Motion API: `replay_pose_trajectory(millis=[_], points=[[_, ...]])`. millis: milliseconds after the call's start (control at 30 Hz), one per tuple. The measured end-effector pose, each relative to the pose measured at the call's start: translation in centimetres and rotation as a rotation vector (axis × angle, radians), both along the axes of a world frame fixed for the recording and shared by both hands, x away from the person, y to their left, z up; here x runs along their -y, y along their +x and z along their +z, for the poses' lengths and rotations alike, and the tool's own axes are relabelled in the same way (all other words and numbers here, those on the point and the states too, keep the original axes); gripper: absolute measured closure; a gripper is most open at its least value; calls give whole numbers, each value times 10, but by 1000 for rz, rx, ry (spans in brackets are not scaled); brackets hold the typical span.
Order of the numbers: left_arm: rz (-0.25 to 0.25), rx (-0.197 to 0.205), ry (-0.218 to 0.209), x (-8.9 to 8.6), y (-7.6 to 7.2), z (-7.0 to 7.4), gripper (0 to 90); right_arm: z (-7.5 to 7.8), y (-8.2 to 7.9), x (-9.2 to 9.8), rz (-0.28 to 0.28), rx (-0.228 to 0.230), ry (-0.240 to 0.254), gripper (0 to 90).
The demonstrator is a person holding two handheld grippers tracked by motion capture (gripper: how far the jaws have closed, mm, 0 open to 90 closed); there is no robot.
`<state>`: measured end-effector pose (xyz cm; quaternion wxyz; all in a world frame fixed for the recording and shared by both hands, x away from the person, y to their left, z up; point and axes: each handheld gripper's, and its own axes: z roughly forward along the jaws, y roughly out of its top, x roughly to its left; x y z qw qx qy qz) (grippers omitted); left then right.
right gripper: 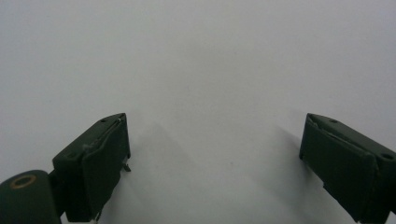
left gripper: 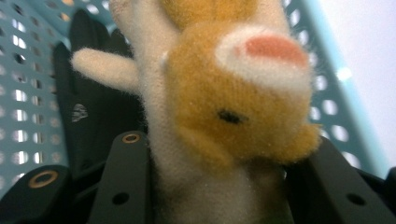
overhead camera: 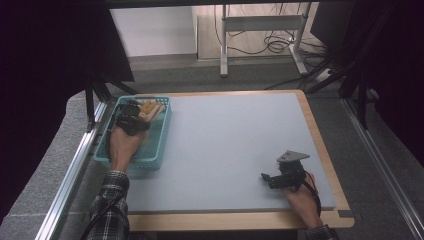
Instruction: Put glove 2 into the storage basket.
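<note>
The left gripper (overhead camera: 134, 116) holds the soft toy (left gripper: 219, 116) in the basket (overhead camera: 159, 145) at the surface's left edge — lifting out is left; the right gripper (right gripper: 215, 158) waits, jaws wide.

A lab or recording workspace is being shown, not a home. A grey mat (overhead camera: 230, 145) is being carried by a wood-edged table (overhead camera: 320, 135) that is being framed by aluminium rails (overhead camera: 70, 175) and dark curtains (overhead camera: 45, 60). Loose cables (overhead camera: 272, 42) are being left trailing on the floor beneath a metal desk frame (overhead camera: 262, 25) behind. Grey carpet (overhead camera: 50, 155) is being seen around the rig.
</note>
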<state>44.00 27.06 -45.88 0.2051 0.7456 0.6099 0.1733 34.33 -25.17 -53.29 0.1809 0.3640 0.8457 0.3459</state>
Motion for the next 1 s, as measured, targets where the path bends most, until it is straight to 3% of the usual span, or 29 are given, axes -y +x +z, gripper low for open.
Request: replay_pose_trajectory(millis=[367, 467, 533, 667, 767, 933, 1000], points=[[-34, -125, -13, 12, 28, -37, 509, 0, 0, 0, 0, 1, 0, 80], [-56, -187, -36, 12, 31, -46, 402, 0, 0, 0, 1, 0, -1, 80], [-51, -204, -35, 9, 32, -47, 284, 0, 0, 0, 1, 0, -1, 80], [-46, -198, -114, 0, 29, -39, 176, 0, 0, 0, 1, 0, -1, 80], [-61, -167, -131, -3, 23, -26, 112, 0, 0, 0, 1, 1, -1, 80], [-80, -79, -141, -8, 11, 2, 103, 0, 0, 0, 1, 1, -2, 80], [-62, -42, -109, -12, 6, 10, 166, 0, 0, 0, 1, 1, -2, 80]])
